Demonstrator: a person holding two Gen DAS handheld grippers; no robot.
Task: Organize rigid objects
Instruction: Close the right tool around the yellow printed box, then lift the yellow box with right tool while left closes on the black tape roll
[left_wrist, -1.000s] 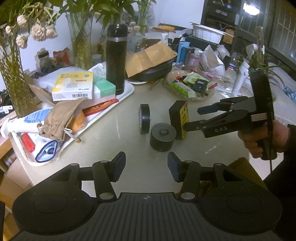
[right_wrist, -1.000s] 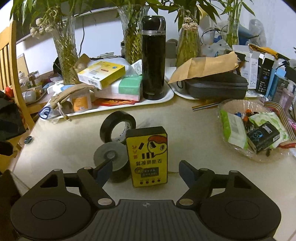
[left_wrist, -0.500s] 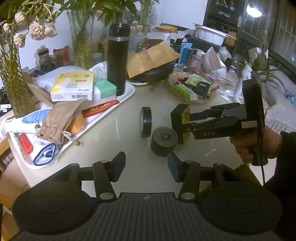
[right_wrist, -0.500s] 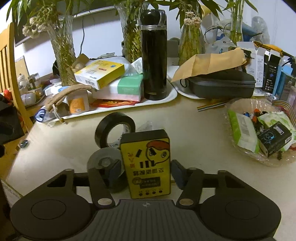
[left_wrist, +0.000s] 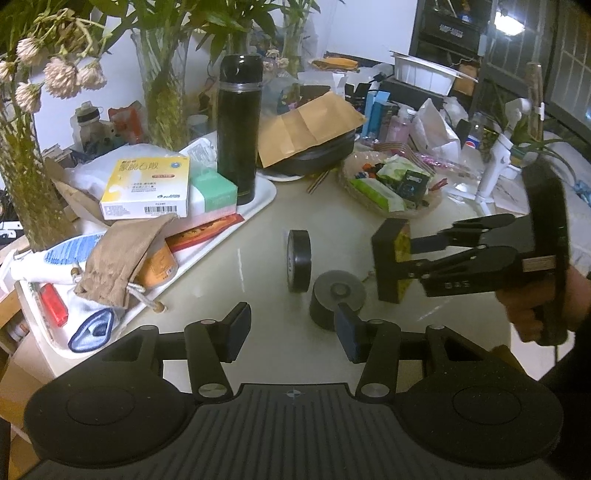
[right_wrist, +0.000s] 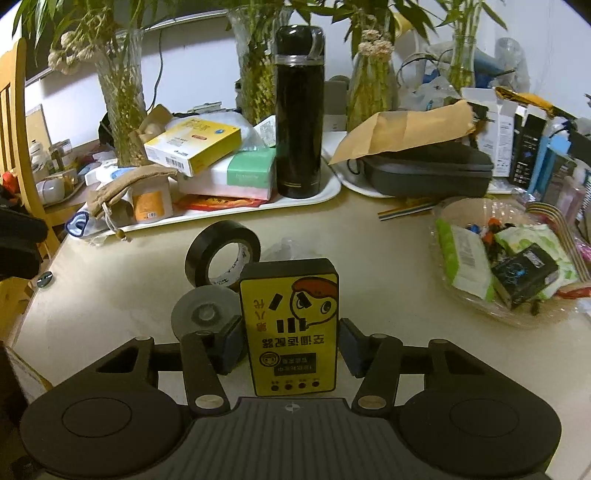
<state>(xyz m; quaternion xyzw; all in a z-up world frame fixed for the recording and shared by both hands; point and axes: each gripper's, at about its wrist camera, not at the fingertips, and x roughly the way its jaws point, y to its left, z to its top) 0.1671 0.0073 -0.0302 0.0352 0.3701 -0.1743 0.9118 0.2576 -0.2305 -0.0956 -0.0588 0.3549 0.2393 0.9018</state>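
My right gripper (right_wrist: 291, 345) is shut on a yellow-and-black box (right_wrist: 290, 326) with a cartoon face and holds it upright just above the table. The same box (left_wrist: 391, 264) shows in the left wrist view, clamped in the right gripper (left_wrist: 406, 258) and lifted. A black tape roll (right_wrist: 221, 254) stands on edge behind it, also in the left wrist view (left_wrist: 298, 260). A short black cylinder with a grey top (right_wrist: 203, 314) stands left of the box, also in the left wrist view (left_wrist: 338, 301). My left gripper (left_wrist: 291, 328) is open and empty, close in front of the cylinder.
A white tray (left_wrist: 258, 206) at the left holds a black flask (left_wrist: 238, 129), medicine boxes and a cloth pouch (left_wrist: 118, 258). A clear bowl of packets (right_wrist: 506, 258) sits at the right. A dark case (right_wrist: 424, 173) and vases stand behind.
The right gripper moved in around the yellow box, closed on it and lifted it slightly off the table. The left gripper stayed where it was, open.
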